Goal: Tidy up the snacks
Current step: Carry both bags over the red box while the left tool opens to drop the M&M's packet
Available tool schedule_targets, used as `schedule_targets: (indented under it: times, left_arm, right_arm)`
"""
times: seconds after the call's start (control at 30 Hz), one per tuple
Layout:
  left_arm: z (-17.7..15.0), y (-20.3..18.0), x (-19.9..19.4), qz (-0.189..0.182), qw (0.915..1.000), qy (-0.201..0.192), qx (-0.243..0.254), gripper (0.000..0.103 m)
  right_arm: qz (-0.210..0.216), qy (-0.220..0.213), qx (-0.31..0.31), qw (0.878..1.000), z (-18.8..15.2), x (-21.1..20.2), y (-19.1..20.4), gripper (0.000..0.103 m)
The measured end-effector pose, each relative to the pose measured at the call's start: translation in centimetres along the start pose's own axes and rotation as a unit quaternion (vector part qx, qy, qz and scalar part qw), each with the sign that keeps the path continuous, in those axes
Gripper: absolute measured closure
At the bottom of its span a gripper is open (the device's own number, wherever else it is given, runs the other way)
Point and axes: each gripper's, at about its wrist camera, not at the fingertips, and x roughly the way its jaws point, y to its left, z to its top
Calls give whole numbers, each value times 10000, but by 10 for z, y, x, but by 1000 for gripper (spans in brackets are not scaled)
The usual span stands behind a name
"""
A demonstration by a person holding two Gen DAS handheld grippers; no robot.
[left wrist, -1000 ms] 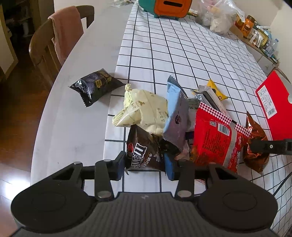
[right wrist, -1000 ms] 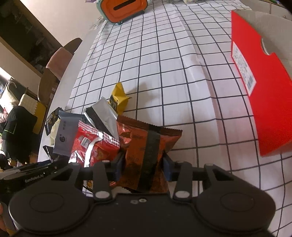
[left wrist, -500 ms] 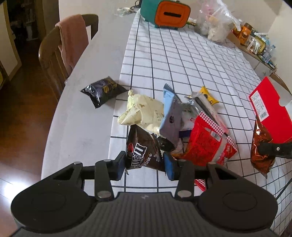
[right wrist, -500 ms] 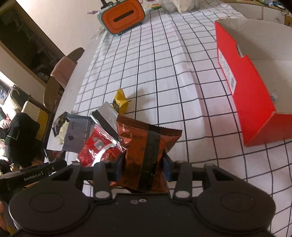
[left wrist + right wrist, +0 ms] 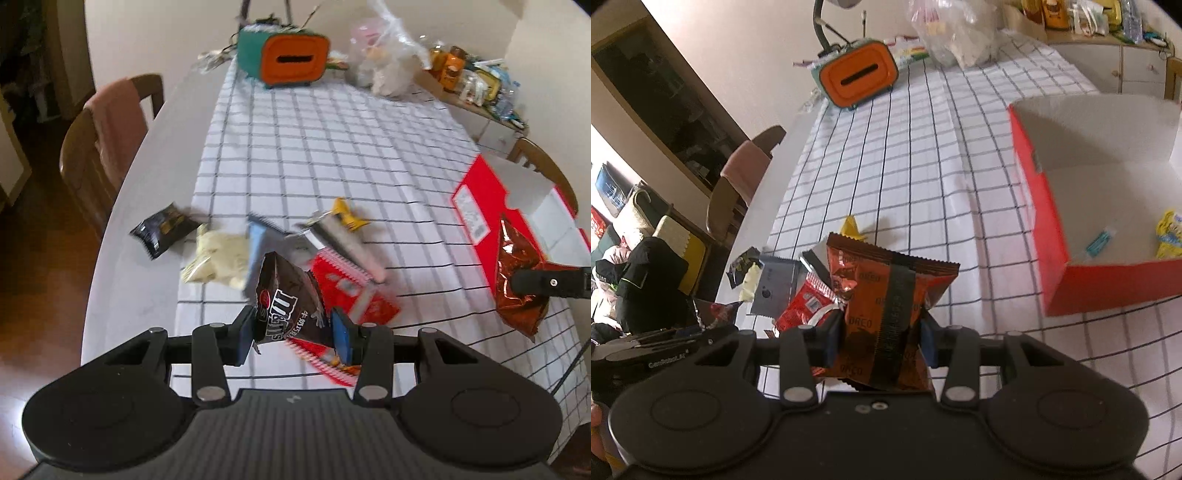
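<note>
The brown M&M's packet [image 5: 286, 299] hangs above the desk [image 5: 147, 266], pinched near its lower end between the blue pads of the left gripper [image 5: 291, 338], whose fingers [image 5: 341, 341] are clamped on it from both sides. It reads as a light, soft foil pouch with loose hard pieces inside, so the upper part flops and folds over the pinch; the film is slick, and a hold across the filled body seems safer than one on a bare sealed edge. The copper-orange Oreo packet [image 5: 890, 306] is held the same way in the right gripper [image 5: 882, 345], its fingers [image 5: 929, 347] closed on the lower half with the dark back seam facing the camera; in the left wrist view it [image 5: 517, 269] hangs right in front of the red box [image 5: 476, 206]. It looks puffy and crinkly, light, with brittle biscuits inside, so a firm squeeze could crush them. Below and behind the 2 held packets, a heap of snacks is left on the checked cloth [image 5: 332, 147]: a red packet [image 5: 354, 288], a grey-blue sachet [image 5: 256, 240], a silver pack [image 5: 343, 243], a small yellow one [image 5: 345, 216], a cream pouch [image 5: 218, 258] and, on the bare desk just beside it, a black packet [image 5: 162, 230]. The red box is open, with 2 small items [image 5: 1167, 236] already lying on its floor. An orange-fronted tissue box [image 5: 291, 61] stands at the far end.
</note>
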Motion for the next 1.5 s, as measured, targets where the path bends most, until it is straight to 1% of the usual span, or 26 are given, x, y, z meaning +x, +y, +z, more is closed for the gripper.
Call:
schedule_targets:
  times: [0.13,0.3,0.5,0.67,0.9,1.07,1.33,1.5]
  left_arm:
    - [6,-29,-13,-71,9998,-94,171,60]
    - [14,-75,-22,-142,9986,-176,483,60]
    - [29,-135,-24,-296,9963,-275,763,60]
    - [40,-189,-19,-400,9931,-335,1053,60]
    - [53,-263,-1,-484,9888,-310,1374,60]
    - [59,-306,17,-465,9867,-246,1537,60]
    - [71,-350,52,-320,9854,-64,1669,60]
    - [78,-366,79,-142,9854,136,1690,60]
  right_arm:
    - [28,-123,-91,9999,7,-21,-16,61]
    - [13,-250,-150,9996,15,-45,-39,61]
    - [-70,-388,-203,9990,23,-68,-72,61]
    - [-216,-539,-216,9981,33,-85,-107,61]
    - [-482,-704,-185,9962,47,-99,-158,61]
    - [-635,-692,-211,9954,55,-102,-190,61]
    - [-897,-611,-375,9934,75,-95,-225,61]
    - [-1032,-505,-531,9920,88,-80,-242,61]
